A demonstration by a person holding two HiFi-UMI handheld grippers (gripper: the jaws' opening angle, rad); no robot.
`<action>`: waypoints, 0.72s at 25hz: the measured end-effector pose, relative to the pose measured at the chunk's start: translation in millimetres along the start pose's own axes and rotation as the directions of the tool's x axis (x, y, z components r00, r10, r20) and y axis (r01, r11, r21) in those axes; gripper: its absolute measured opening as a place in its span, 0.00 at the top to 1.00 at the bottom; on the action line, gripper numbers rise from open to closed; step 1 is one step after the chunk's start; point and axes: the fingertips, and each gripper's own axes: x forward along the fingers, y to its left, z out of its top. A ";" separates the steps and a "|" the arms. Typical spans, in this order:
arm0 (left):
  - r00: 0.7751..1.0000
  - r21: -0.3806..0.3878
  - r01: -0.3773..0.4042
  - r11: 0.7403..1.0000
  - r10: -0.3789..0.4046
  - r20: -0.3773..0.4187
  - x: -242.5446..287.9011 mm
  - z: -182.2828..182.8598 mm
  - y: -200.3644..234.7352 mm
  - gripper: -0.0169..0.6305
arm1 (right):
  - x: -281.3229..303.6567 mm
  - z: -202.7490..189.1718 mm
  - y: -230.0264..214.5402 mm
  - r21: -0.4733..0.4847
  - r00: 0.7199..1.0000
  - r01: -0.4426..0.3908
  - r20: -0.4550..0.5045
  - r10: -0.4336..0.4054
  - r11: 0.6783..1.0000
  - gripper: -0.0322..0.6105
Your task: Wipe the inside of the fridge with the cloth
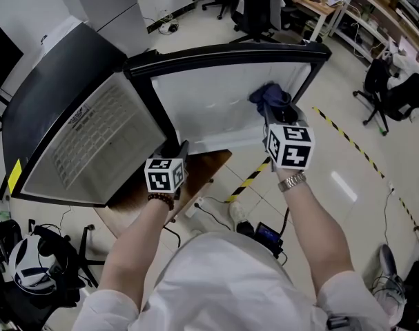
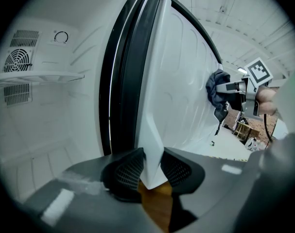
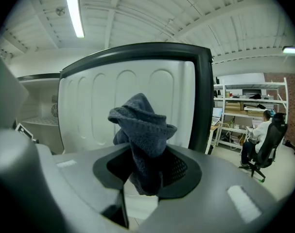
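Left tongs (image 2: 152, 173) are pinching the bottom corner of the white fridge door (image 1: 209, 105). Right tongs (image 3: 148, 171) are clamped on the dark blue cloth (image 3: 143, 123), bunched up at the door's inner liner near its black outer edge.

The head view hides both sets of pads behind the marker cubes, and only the gripper views show the grips. Only your left gripper view sees into the fridge (image 1: 54, 102): one wire shelf (image 2: 40, 76), two vent grilles (image 2: 18, 59), one dial (image 2: 61, 37). The right gripper view adds a ribbed ceiling with a strip light (image 3: 74, 11).

The head view shows a wooden table (image 1: 212, 167) under the door and a pale floor with yellow-black tape (image 1: 340, 133).

Count: two tongs, one cloth, one door, which is open.
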 end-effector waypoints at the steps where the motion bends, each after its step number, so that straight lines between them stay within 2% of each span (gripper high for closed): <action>1: 1.000 0.000 -0.001 1.000 0.001 0.001 0.1 0.0 0.1 0.80 | -0.4 -0.6 -3.5 0.003 1.000 0.009 0.000 -0.009 1.000 0.73; 6: 1.000 -0.007 -0.005 1.000 0.005 0.000 -1.1 -0.5 -0.9 0.80 | -5.4 -1.9 -13.1 0.020 1.000 0.029 0.007 -0.029 0.999 0.73; 9: 1.000 -0.011 0.000 1.000 0.000 0.002 -0.1 0.1 -2.8 0.80 | -11.0 -2.8 -0.9 0.021 1.000 -0.002 0.022 0.002 1.000 0.73; 14: 1.000 -0.010 0.005 1.000 -0.005 -0.005 1.1 1.1 -3.1 0.79 | -13.0 -13.6 66.2 -0.023 0.989 -0.143 0.020 0.143 0.989 0.73; 18: 1.000 -0.002 0.007 1.000 -0.007 -0.013 0.6 0.9 -3.7 0.79 | -8.4 -30.8 133.2 -0.072 0.960 -0.280 -0.016 0.279 0.957 0.73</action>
